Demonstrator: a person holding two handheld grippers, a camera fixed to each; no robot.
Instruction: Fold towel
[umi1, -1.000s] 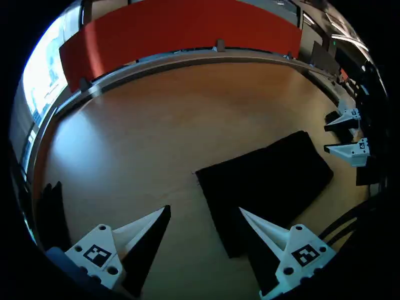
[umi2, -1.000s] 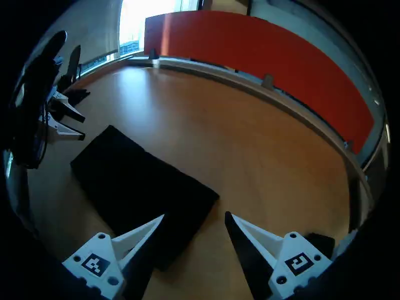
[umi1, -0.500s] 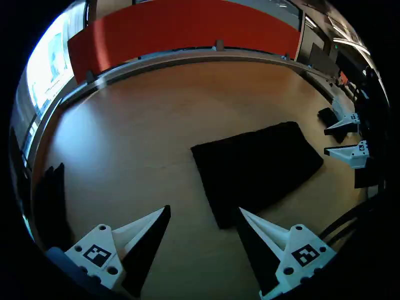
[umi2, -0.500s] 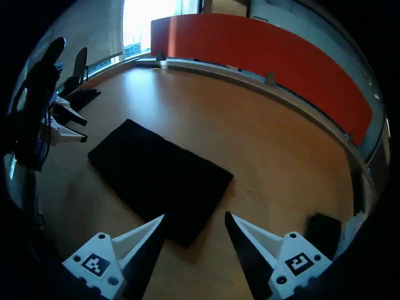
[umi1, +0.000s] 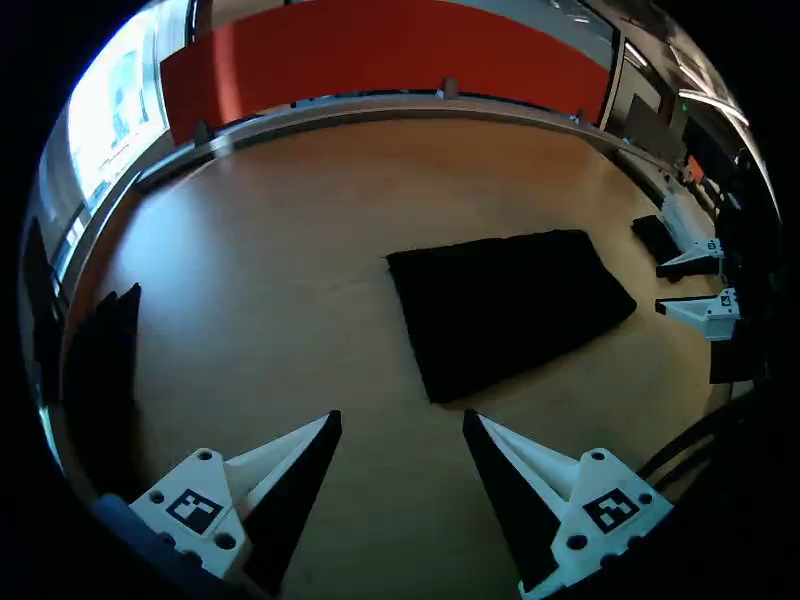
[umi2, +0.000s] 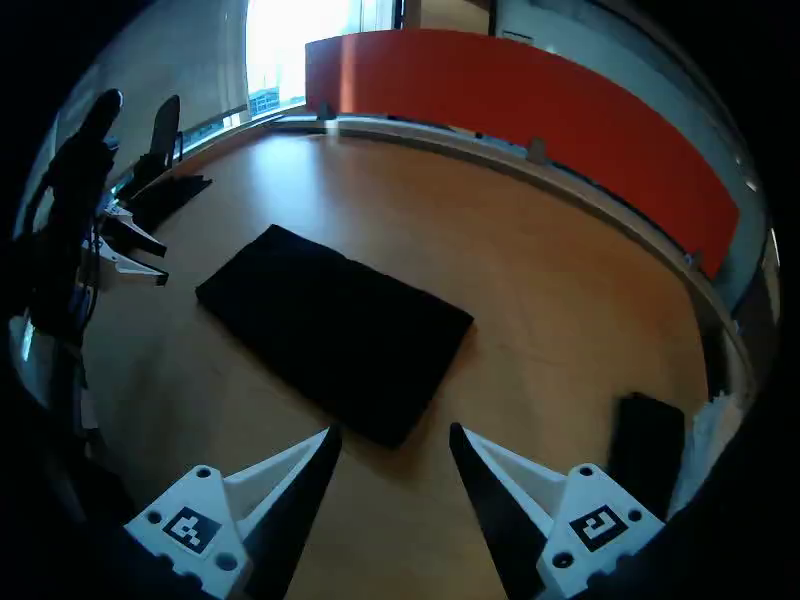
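A black towel (umi1: 510, 305) lies folded into a flat rectangle on the wooden table (umi1: 300, 260). In the right gripper view the same towel (umi2: 335, 325) sits ahead of the fingers. My left gripper (umi1: 400, 425) hangs open above the table, short of the towel's near corner, with nothing between its fingers. My right gripper (umi2: 390, 440) is open too, just back from the towel's near edge. The right gripper (umi1: 695, 285) appears far right in the left gripper view; the left gripper (umi2: 135, 250) appears far left in the right gripper view, held by a dark-sleeved arm.
A red partition (umi1: 380, 55) and a grey rail run along the table's far edge. A bright window (umi2: 300, 45) is behind. Dark folded cloths lie at the table's sides (umi1: 105, 370) (umi2: 650, 450). Bare wood surrounds the towel.
Both grippers have pulled back and up from the towel. It now lies farther ahead of the fingertips in both views, no longer under them.
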